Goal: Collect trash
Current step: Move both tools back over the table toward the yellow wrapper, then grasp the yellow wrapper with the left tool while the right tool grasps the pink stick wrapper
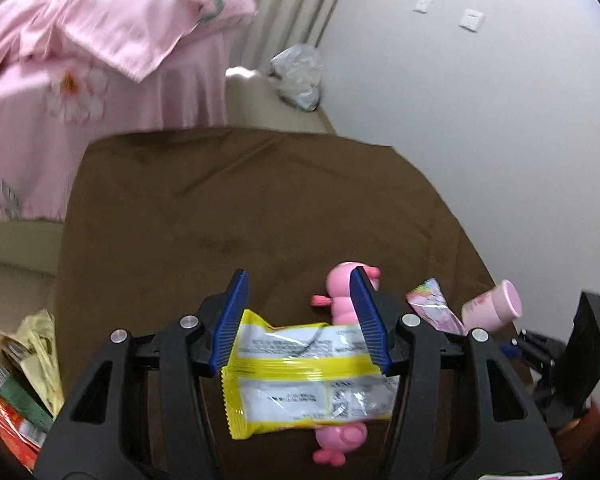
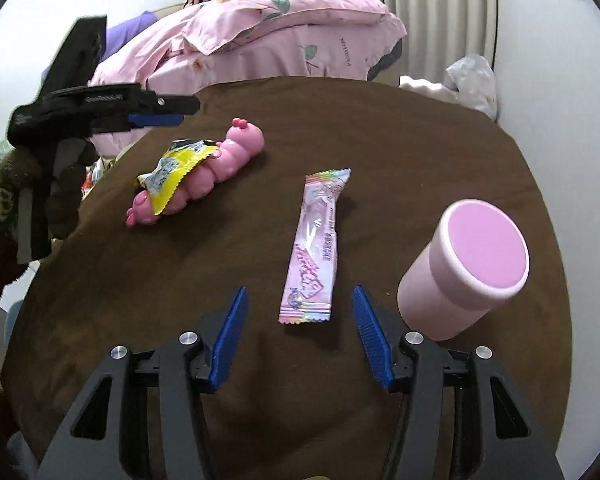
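A yellow snack wrapper (image 1: 300, 376) lies across a pink caterpillar toy (image 1: 342, 280) on the brown-covered table (image 1: 220, 220). My left gripper (image 1: 300, 280) hovers over it, open, its blue pads either side of the wrapper without touching it. In the right wrist view the same left gripper (image 2: 172, 114) hangs above and left of the yellow wrapper (image 2: 168, 176) and the toy (image 2: 228, 160). A long pink wrapper (image 2: 314, 248) lies flat at the table's middle. My right gripper (image 2: 300, 292) stands open, with that wrapper's near end between its fingertips.
A pink cup (image 2: 464, 272) with a lilac lid stands just right of my right gripper. Pink floral bedding (image 2: 260, 40) is piled behind the table, and a white plastic bag (image 2: 472, 80) sits by the wall. Colourful packaging (image 1: 16, 392) shows past the table's left edge.
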The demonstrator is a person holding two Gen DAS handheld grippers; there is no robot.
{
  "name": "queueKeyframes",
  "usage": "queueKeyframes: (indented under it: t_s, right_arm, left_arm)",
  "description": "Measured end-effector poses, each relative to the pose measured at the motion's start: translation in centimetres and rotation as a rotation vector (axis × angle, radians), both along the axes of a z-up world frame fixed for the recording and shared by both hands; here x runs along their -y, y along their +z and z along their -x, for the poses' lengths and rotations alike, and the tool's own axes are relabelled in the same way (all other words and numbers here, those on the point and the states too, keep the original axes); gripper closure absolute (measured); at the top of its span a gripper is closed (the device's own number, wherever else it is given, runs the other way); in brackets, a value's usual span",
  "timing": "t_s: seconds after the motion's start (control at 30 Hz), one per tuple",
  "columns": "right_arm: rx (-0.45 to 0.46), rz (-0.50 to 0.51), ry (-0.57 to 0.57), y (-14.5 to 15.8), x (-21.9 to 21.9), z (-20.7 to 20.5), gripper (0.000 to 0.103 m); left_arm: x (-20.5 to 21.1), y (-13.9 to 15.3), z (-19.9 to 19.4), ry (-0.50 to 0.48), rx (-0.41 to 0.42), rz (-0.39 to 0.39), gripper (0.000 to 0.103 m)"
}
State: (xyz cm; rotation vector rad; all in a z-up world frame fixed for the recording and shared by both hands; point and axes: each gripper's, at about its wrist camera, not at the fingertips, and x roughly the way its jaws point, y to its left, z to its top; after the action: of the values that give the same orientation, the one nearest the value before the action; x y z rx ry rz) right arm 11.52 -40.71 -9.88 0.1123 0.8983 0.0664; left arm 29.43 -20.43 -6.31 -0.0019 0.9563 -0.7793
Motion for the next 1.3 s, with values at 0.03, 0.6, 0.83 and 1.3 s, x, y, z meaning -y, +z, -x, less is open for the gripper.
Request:
queueKeyframes:
  t_s: [0.03,0.6,0.83,1.3]
  right_arm:
    - [0.004,-0.01,-0.004,-0.2,0.2,0.0,0.051]
    - [0.0,0.075,0.025,-1.5,-1.2,0.5,0.051]
    - [-0.009,-0.008,-0.01,-1.5,0.0,1.1,0.051]
    - [0.058,0.108,-0.056,0.6,-0.5,-3.2,0.066]
  left_arm:
    - [-0.4,-0.5,0.0,-0.003,-0.031,0.009,0.053]
    - [-4.0,2.0,5.7,-0.021,0.067,0.012,0.05]
    - [-1.8,-0.6,-1.0,0.075,-0.061,0.062,0.05]
    - [-4.7,-1.2,8.0,-0.097,-0.16,0.039,0.05]
